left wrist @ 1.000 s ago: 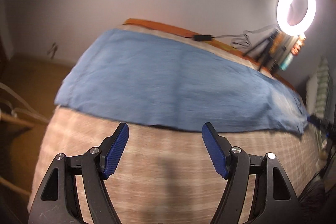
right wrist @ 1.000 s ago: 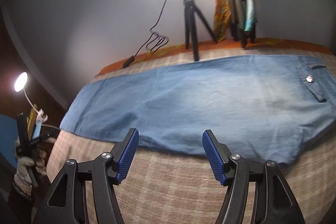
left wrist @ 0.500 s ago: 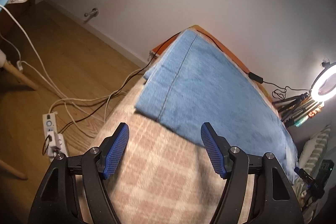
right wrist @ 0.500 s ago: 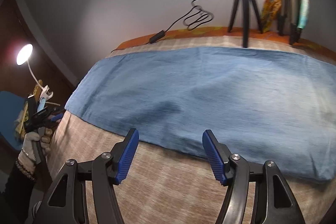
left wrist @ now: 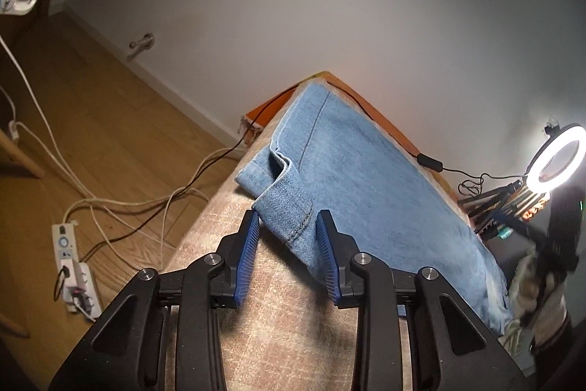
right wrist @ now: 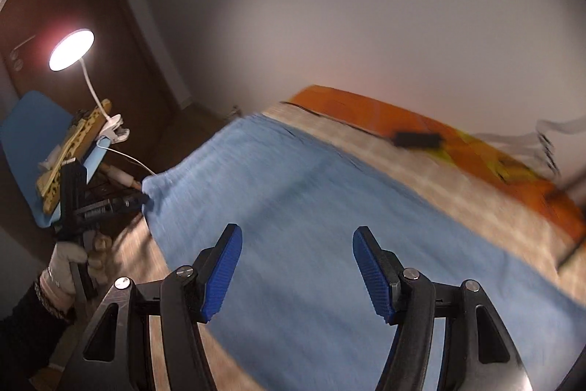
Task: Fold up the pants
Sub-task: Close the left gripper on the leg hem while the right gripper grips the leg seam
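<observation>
Blue denim pants (left wrist: 366, 178) lie folded lengthwise on a beige plaid bed cover (left wrist: 293, 325). My left gripper (left wrist: 287, 226) is at the near hem corner and its jaws are closing. The buckled cuff (left wrist: 285, 207) sits between the blue pads, which touch the cloth on both sides. In the right wrist view the pants (right wrist: 311, 207) are blurred, and my right gripper (right wrist: 296, 244) hovers open above their middle, holding nothing. That view also shows the left gripper (right wrist: 139, 198) at the far left end of the pants, held by a gloved hand (right wrist: 69, 259).
A ring light (left wrist: 556, 158) on a tripod stands at the far right of the bed. A black cable with an inline switch (right wrist: 417, 138) runs along the orange sheet edge (right wrist: 366, 109). Beside the bed, a power strip (left wrist: 73, 273) and cables lie on the wooden floor. A clip lamp (right wrist: 71, 50) glows at left.
My left gripper came down to the hem end of the pants and its jaws narrowed around the cuff. My right gripper swept left along the pants, jaws unchanged.
</observation>
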`<state>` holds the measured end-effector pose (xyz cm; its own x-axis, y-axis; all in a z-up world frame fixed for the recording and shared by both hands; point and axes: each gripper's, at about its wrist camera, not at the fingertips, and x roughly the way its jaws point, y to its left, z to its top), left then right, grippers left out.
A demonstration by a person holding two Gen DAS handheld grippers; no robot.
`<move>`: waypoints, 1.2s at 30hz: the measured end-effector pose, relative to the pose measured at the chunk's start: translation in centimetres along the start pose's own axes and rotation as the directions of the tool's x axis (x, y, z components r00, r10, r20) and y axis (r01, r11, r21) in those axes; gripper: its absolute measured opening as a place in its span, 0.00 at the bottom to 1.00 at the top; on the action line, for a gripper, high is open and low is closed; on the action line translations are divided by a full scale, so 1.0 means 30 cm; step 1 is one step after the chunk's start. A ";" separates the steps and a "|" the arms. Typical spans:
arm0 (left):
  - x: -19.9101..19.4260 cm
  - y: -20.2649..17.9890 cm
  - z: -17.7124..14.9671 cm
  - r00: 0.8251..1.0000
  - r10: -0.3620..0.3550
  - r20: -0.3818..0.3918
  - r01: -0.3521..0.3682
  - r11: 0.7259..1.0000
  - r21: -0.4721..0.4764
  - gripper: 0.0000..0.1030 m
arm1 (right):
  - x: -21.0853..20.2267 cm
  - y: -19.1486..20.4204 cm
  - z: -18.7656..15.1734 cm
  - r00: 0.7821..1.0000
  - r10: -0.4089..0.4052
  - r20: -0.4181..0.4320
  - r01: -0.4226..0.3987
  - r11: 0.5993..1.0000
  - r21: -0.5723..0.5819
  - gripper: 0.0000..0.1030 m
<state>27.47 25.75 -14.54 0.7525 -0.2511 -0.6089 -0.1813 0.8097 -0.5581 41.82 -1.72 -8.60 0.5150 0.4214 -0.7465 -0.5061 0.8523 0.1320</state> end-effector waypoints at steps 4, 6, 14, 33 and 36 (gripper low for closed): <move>-0.004 -0.006 -0.002 1.000 0.012 0.023 -0.013 1.000 0.019 0.28 | 0.193 0.064 0.163 0.997 0.059 -0.042 -0.062 0.995 -0.079 0.63; -0.004 -0.008 -0.005 0.999 0.021 0.033 -0.022 0.999 0.036 0.28 | 0.292 0.090 0.226 0.994 0.079 -0.069 -0.086 0.990 -0.108 0.60; 0.003 0.000 -0.008 0.999 0.007 0.034 -0.008 0.999 0.031 0.28 | 0.653 0.187 0.331 0.982 0.040 -0.183 -0.087 0.962 -0.257 0.58; -0.009 -0.015 -0.009 0.999 -0.025 0.044 0.022 0.998 0.063 0.21 | 0.781 0.233 0.336 0.980 0.000 -0.200 -0.073 0.931 -0.358 0.61; -0.009 -0.017 -0.011 0.999 -0.032 0.041 0.029 0.997 0.068 0.20 | 0.815 0.246 0.333 0.974 -0.008 -0.225 -0.082 0.918 -0.387 0.55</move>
<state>27.15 25.22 -14.27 0.7830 -0.2550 -0.5673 -0.1162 0.8361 -0.5362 57.60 17.96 -19.36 0.3502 0.3346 -0.8749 -0.7750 0.6280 -0.0701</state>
